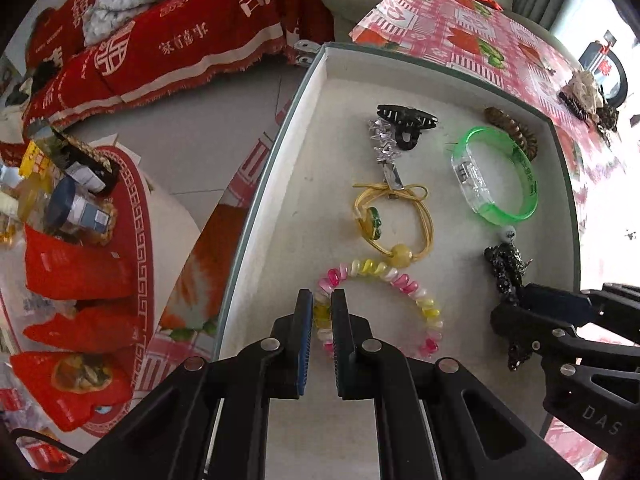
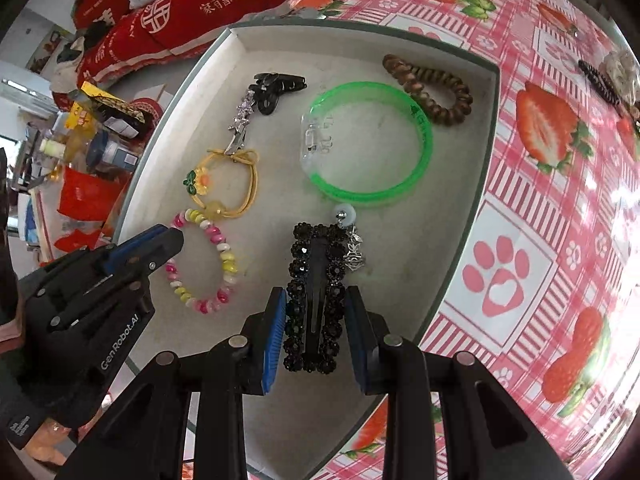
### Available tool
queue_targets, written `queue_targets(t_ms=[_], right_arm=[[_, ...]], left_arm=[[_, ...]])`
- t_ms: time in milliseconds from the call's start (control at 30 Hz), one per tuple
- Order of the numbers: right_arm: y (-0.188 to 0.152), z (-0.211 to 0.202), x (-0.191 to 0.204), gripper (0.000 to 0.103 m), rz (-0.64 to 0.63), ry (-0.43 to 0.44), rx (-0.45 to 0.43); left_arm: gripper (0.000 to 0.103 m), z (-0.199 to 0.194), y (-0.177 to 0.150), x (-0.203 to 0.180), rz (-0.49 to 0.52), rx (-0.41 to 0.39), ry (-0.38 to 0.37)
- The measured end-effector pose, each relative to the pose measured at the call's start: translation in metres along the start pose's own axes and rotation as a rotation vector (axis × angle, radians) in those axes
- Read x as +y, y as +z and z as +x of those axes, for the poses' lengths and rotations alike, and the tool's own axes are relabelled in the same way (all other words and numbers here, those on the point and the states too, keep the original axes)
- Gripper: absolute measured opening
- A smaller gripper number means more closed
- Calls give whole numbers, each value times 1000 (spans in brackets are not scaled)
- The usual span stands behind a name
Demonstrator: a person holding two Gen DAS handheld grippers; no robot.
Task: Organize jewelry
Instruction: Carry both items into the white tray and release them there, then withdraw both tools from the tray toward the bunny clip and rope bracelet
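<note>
Left wrist view looks steeply down along the left gripper point(image 1: 322, 306) into a shallow white tray point(image 1: 280, 184) on a table with a pink strawberry-print cloth point(image 1: 460, 28). Its jaws stand almost together, pinching one side of a pink, yellow and white spiral-coil bracelet point(image 1: 404, 284) that otherwise lies flat on the tray floor. From the right wrist view, the right gripper point(image 2: 316, 312) also points steeply down, its jaws partly apart and closed on the sides of a black beaded rectangular hair clip point(image 2: 316, 272), which lies lengthwise between the blue pads point(image 2: 276, 332). A small silver charm with a pale bead point(image 2: 348, 240) sits just beside the clip's far end. Farther in the tray lie a translucent green plastic bangle point(image 2: 416, 140), a brown coiled hair tie point(image 2: 432, 88), a yellow cord hair tie with a flower point(image 2: 224, 184), a silver sparkly clip point(image 2: 242, 120) and a black claw clip point(image 2: 280, 84).
</note>
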State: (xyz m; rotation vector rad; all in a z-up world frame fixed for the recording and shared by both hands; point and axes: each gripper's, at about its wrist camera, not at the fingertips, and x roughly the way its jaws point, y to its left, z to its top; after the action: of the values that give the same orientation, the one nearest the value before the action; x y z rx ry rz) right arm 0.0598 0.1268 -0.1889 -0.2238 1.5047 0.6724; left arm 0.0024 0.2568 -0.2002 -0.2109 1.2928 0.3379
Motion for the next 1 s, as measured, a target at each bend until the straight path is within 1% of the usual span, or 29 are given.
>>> queue_targets(t_ms=[133,300,400,467,733,767,833,1000], right_arm=[[-1,0,0,33,-15,-11,-1],[0,1,4,34,-13,-12,-4],[-3,1,5,40,-7,-11,-12],[-4,-1,4,41,-8,-10,-18],[-7,-27,-4,42,21,13,-76],[-7,-33,-5,43,30,19,-88],[-7,-41,-7,53,47,31,-108],[-14,-63,-17,57,96,49,-155]], left_arm=[[16,-1,0,-3,19,4,5],[16,-3,-1,-3,11,4,6],[16,-5,-1,-4,16,4,8],[16,-7,-1,-5,25,4,7],[16,-18,1,-10,43,-19,18],[16,-20,1,-10,46,-23,21],[16,-24,2,-11,51,-33,25],[16,-28,3,-16,63,-32,23]])
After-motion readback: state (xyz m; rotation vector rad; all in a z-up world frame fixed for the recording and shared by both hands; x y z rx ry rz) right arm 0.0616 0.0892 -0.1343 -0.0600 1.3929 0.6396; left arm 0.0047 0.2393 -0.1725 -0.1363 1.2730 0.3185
